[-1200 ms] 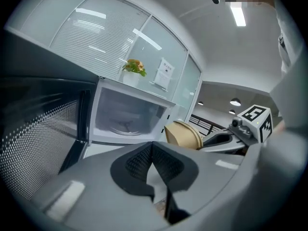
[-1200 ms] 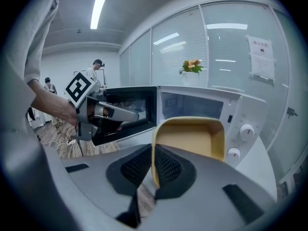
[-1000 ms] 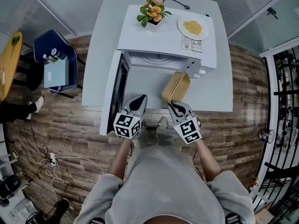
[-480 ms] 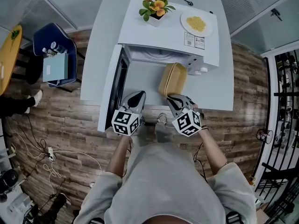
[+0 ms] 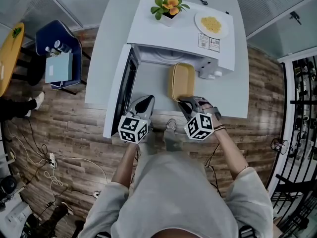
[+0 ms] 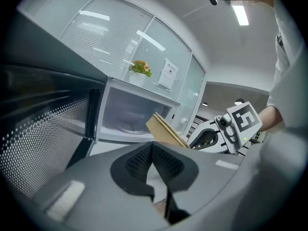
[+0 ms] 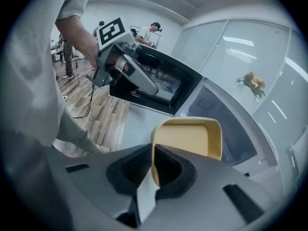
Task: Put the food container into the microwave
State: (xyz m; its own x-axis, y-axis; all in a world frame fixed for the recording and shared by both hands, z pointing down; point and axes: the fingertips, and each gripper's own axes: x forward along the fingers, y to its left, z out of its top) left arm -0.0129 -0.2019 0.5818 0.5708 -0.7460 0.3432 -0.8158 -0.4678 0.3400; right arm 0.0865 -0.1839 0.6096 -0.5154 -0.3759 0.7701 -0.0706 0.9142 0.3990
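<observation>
The yellow food container (image 5: 181,81) hangs in front of the open white microwave (image 5: 183,38), its far end at the mouth of the cavity (image 5: 156,66). My right gripper (image 5: 189,102) is shut on its near rim; in the right gripper view the rim sits between the pads (image 7: 154,165) and the container (image 7: 190,138) stretches ahead. My left gripper (image 5: 145,102) hovers beside the open door (image 5: 121,90), shut with nothing in it (image 6: 153,148). The left gripper view shows the container (image 6: 166,131) tilted before the cavity (image 6: 127,117).
The microwave stands on a white table (image 5: 99,58). A potted flower (image 5: 170,6) and a plate of food (image 5: 212,24) rest on top of it. A blue chair (image 5: 57,58) stands at the left; cables lie on the wooden floor (image 5: 64,148).
My right gripper has carried the container a little left and forward towards the cavity and straightened it. The left gripper has hardly moved.
</observation>
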